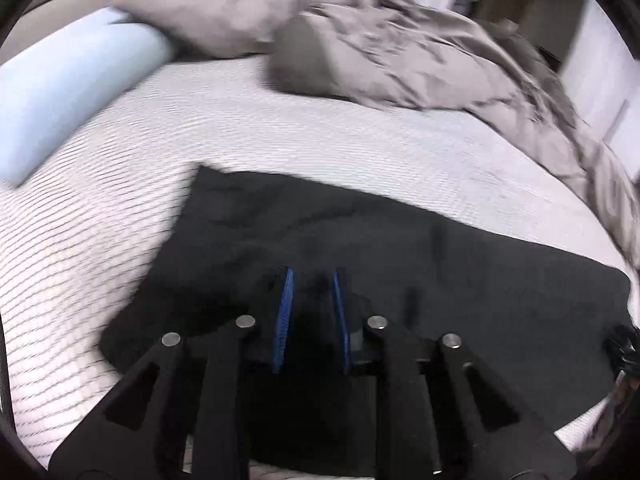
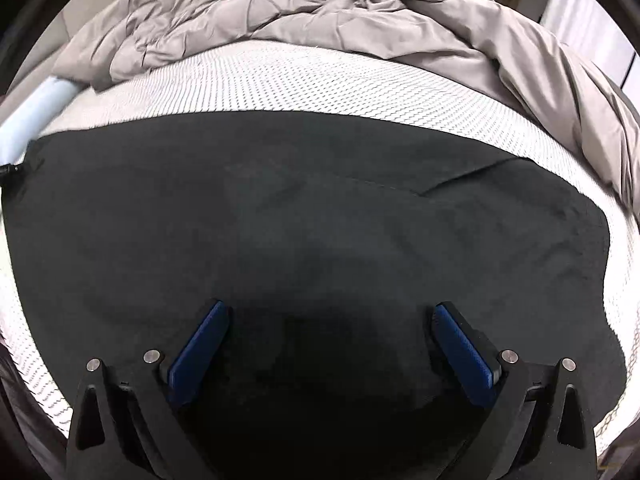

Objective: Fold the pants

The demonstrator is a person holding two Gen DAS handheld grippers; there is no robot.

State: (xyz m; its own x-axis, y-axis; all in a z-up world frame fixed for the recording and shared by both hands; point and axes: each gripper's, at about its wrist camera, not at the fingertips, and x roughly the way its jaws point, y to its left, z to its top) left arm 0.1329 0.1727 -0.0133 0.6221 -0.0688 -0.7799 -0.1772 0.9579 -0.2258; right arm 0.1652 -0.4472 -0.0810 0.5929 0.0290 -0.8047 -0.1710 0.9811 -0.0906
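Nearest to me in the left wrist view, my left gripper (image 1: 312, 280) is pointing down toward 12 o'clock over the pants (image 1: 360, 248), its blue pads (image 1: 285, 312) standing narrow with dark fabric bunched between them; I cannot tell for sure whether they are pinching it, since the cloth there is black on black. In the right wrist view, my right gripper (image 2: 326, 312) is hovering with its jaws spread wide, pads (image 2: 198, 356) at 7 and 5 o'clock, nothing between them but the pants (image 2: 304, 216) lying flat below. Those dark pants are spreading across the white textured mattress (image 2: 320, 80), filling the middle of that view from 9 to 3 o'clock. A grey rumpled comforter (image 2: 280, 12) is piling up at 12 o'clock, trailing down toward 2. A pale blue bolster (image 1: 72, 96) is lying at 10 o'clock in the left view, touching the comforter (image 1: 380, 40). No containers are showing anywhere I am looking.
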